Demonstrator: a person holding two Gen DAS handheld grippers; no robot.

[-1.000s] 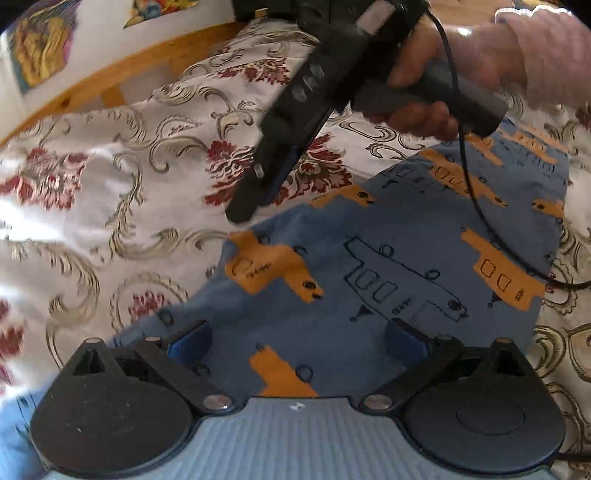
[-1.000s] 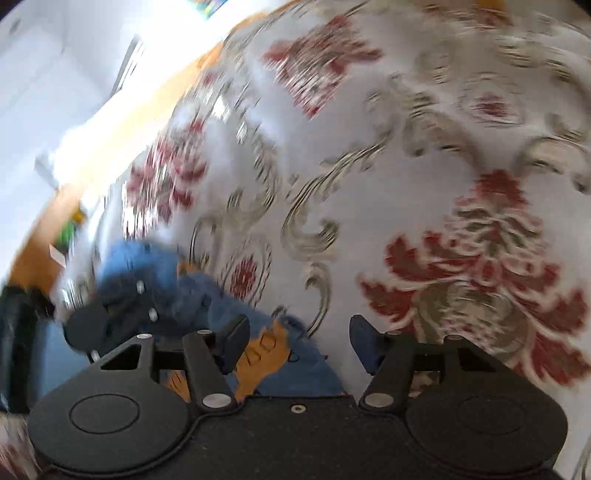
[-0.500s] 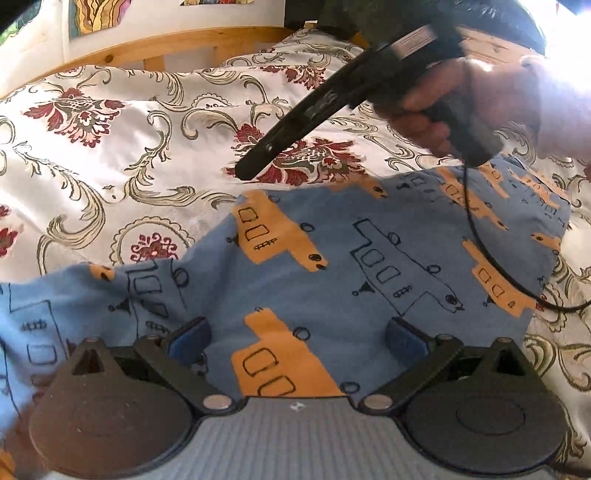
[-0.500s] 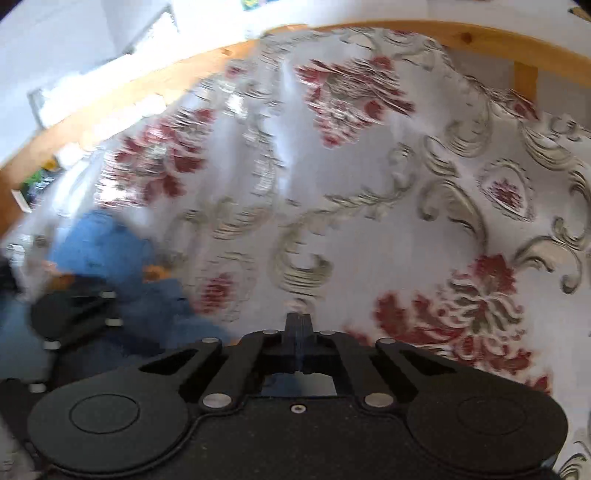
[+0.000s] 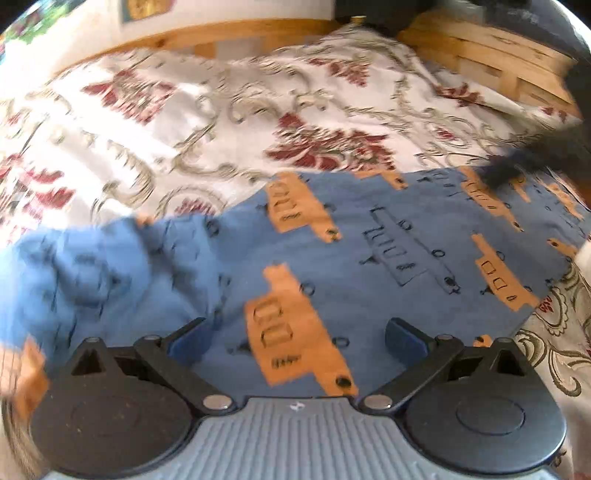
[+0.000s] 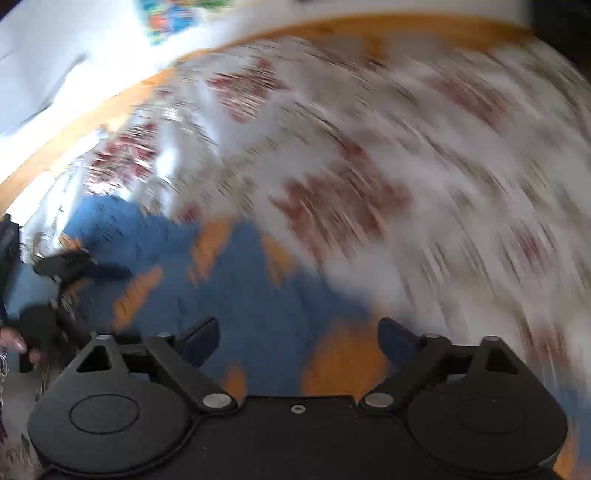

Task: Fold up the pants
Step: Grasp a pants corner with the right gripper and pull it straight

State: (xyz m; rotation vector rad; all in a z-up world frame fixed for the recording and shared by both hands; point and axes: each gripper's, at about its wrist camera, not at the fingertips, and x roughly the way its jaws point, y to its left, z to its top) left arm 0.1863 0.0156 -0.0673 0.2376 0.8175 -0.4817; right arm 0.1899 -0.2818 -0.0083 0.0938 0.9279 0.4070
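Blue pants (image 5: 369, 251) printed with orange and dark vehicles lie spread on a floral bedspread (image 5: 207, 122). In the left wrist view my left gripper (image 5: 295, 334) hovers open just over the near part of the pants, nothing between its fingers. A dark blur at the right edge is the other gripper (image 5: 517, 166) over the far end of the pants. The right wrist view is heavily motion-blurred: my right gripper (image 6: 297, 341) is open above the blue pants (image 6: 236, 291), and the left gripper (image 6: 62, 266) shows at the far left with a hand on it.
A wooden bed frame (image 5: 236, 29) runs along the far side of the bedspread, with a white wall and pictures behind. Wooden slats (image 5: 491, 62) show at the back right. Bare bedspread (image 6: 406, 155) extends beyond the pants.
My right gripper went from open to shut and is open again, swinging fast to the pants' right end. The left view has shifted, and more of the pants shows at left.
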